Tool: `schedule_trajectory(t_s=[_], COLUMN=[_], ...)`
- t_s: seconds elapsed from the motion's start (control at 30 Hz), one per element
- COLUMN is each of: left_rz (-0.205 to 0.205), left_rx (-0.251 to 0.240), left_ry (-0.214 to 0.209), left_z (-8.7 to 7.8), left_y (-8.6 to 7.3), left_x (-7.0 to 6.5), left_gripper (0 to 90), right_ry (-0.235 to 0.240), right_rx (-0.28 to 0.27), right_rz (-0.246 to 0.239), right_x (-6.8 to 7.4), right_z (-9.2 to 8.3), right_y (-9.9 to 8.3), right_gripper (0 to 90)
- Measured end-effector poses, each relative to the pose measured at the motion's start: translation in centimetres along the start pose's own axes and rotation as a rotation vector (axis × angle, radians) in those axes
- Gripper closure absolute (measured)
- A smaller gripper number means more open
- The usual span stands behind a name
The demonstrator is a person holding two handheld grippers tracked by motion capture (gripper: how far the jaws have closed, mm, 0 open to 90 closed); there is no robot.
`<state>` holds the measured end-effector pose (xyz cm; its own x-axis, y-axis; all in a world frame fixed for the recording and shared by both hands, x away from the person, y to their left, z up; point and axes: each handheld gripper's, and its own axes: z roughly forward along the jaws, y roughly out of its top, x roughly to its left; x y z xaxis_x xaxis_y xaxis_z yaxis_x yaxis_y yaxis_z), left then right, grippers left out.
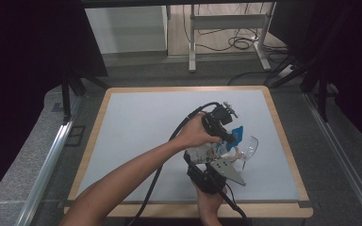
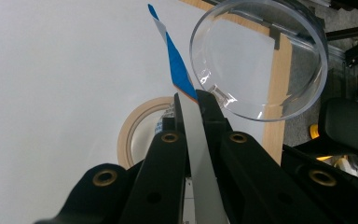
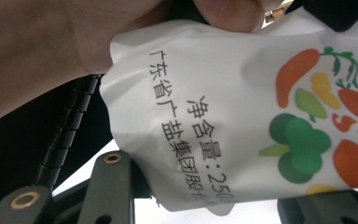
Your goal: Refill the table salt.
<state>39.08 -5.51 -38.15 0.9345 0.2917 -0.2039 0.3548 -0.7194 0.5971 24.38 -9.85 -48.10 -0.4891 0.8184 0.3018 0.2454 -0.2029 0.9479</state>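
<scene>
left forearm enters from the lower left of the high view and crosses diagonally toward the table's centre-right. left hand (image 1: pixel 197 133) wraps the body of the left gripper (image 1: pixel 229 137), wrist bent, tool pointing away and to the right. in the left gripper view its two black jaws stand closed together on the thin edge of the pouch (image 2: pixel 179 74). right hand (image 1: pixel 209 203) comes in at the bottom edge, directly below the left hand. right gripper (image 1: pixel 210 162) points up toward the left hand, grey plate on top; jaws partly apart, bearing on the pouch's sides.
</scene>
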Motion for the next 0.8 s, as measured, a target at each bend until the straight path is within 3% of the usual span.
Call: schedule_trajectory(t_s=[0.8], left_rz=[0.001], left_rx=[0.001], left_ry=[-0.004], left_z=[0.09], left_y=[0.46], left_x=[-0.11], left_gripper=[90.0], right_ry=[-0.007], right_rx=[-0.007], right_rz=[0.018], right_x=[-0.08], right_z=[-0.03], right_y=[0.23], right_gripper=[54.6])
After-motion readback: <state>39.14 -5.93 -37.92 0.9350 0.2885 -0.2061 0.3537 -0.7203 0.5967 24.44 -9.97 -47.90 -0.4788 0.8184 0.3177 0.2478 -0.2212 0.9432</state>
